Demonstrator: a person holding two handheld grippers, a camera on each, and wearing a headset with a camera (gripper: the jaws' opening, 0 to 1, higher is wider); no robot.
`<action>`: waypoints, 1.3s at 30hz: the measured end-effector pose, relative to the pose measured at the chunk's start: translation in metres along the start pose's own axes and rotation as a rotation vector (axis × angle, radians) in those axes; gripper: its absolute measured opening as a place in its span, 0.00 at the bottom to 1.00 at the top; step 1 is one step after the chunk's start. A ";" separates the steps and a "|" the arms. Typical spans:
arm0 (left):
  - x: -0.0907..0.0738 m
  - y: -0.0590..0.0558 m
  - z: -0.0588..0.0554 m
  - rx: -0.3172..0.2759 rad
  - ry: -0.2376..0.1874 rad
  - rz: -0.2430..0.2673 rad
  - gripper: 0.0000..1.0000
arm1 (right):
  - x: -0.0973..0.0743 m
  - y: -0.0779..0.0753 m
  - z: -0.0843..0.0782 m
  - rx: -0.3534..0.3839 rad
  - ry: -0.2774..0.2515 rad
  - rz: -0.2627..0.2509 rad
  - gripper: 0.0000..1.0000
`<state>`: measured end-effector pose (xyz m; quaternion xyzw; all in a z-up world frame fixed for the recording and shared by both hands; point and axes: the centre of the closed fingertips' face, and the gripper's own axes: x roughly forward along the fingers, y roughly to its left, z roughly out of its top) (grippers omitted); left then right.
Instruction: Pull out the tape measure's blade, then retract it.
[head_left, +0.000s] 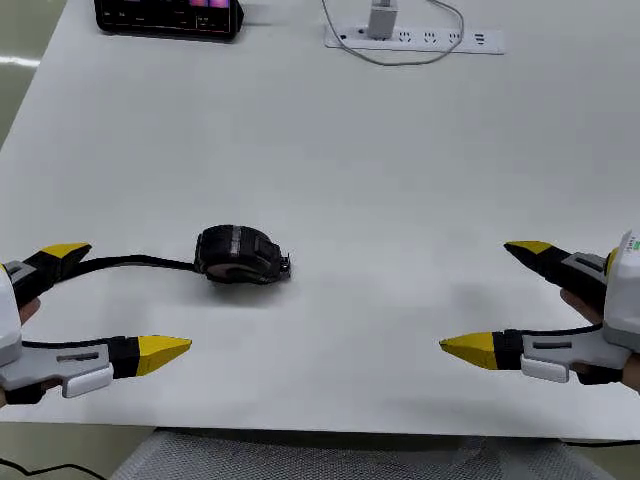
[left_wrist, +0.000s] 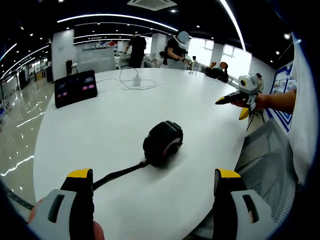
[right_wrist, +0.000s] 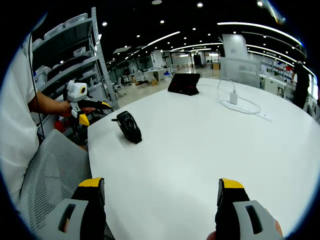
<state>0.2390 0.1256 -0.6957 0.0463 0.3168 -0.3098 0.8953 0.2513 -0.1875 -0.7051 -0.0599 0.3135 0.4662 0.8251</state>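
A black tape measure (head_left: 240, 255) lies on the white table (head_left: 380, 180), its black wrist strap (head_left: 130, 263) trailing left toward my left gripper (head_left: 125, 300). That gripper is open with nothing between its yellow-tipped jaws. In the left gripper view the tape measure (left_wrist: 163, 141) sits ahead of the open jaws with the strap (left_wrist: 117, 174) running back between them. My right gripper (head_left: 490, 297) is open at the right edge, well away from the tape measure. The right gripper view shows the tape measure (right_wrist: 129, 127) far off to the left, and the left gripper (right_wrist: 92, 111) beyond it.
A dark tablet (head_left: 168, 16) stands at the table's far left, and a white power strip (head_left: 415, 38) with a plugged charger and cable lies at the far middle. A mesh chair (head_left: 300, 458) sits below the near edge. People stand in the background (left_wrist: 175, 47).
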 end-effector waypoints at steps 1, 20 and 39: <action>0.000 0.000 0.000 0.003 0.000 -0.001 0.99 | 0.000 0.001 -0.001 -0.004 0.005 0.001 0.93; -0.001 -0.002 0.001 0.044 0.001 0.000 0.99 | -0.001 0.002 -0.004 -0.011 0.016 0.010 0.93; 0.000 -0.009 -0.001 0.046 0.012 -0.029 0.98 | -0.001 0.003 -0.004 -0.009 0.015 0.013 0.93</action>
